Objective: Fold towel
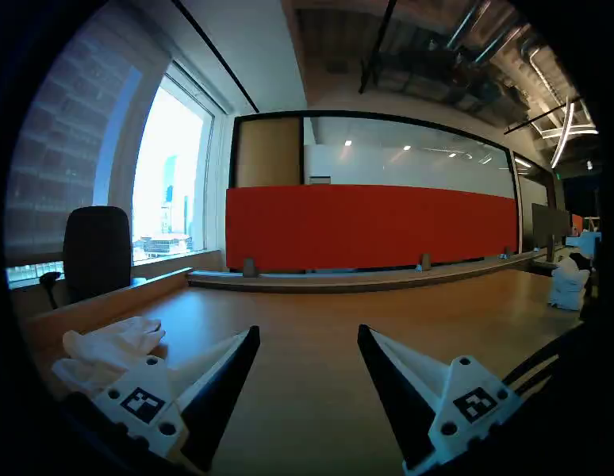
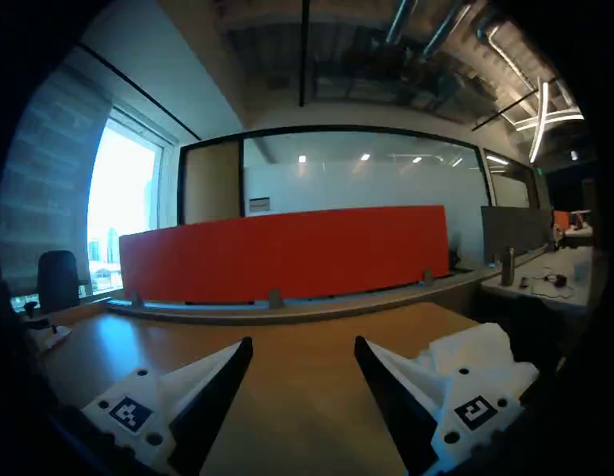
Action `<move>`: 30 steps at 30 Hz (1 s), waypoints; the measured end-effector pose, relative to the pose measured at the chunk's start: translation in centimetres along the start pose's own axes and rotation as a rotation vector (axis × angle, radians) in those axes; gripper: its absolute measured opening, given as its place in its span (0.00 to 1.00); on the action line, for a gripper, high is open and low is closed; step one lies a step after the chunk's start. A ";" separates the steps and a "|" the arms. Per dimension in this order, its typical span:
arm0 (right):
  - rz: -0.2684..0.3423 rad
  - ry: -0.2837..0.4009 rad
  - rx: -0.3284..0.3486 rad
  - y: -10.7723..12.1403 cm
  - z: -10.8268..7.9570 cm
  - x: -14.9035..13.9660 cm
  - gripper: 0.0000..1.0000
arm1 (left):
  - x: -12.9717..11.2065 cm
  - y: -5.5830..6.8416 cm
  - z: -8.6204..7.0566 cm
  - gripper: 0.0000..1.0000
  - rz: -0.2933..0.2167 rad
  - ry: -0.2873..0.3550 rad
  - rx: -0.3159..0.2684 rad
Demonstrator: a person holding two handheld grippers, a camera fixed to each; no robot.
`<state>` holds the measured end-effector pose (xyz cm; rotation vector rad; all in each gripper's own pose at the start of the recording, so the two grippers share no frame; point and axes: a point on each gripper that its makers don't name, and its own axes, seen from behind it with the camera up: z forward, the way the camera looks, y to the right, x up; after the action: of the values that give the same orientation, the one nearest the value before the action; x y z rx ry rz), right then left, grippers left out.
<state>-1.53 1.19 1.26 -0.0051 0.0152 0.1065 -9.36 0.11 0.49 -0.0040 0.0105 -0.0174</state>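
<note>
The crumpled white cloth towel (image 2: pixel 475 349) sits on the broad wooden desk (image 2: pixel 307 412) before the long red divider panel (image 2: pixel 283 254), just behind my right gripper (image 2: pixel 303 341), which, like my left gripper (image 1: pixel 307 329), gapes wide, holding nothing.

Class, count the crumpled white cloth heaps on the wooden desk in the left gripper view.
2. One white cloth heap lies at the near left; the other heap sits at the far right of the desk. More may be hidden.
</note>
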 end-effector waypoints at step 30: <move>-0.035 -0.024 0.005 -0.2 -0.5 -4.6 0.99 | -0.1 0.0 0.0 0.92 0.000 0.001 0.000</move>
<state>-6.05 0.49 0.85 0.0011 -0.0087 0.0711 -9.47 0.15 0.54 -0.0039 0.0110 -0.0172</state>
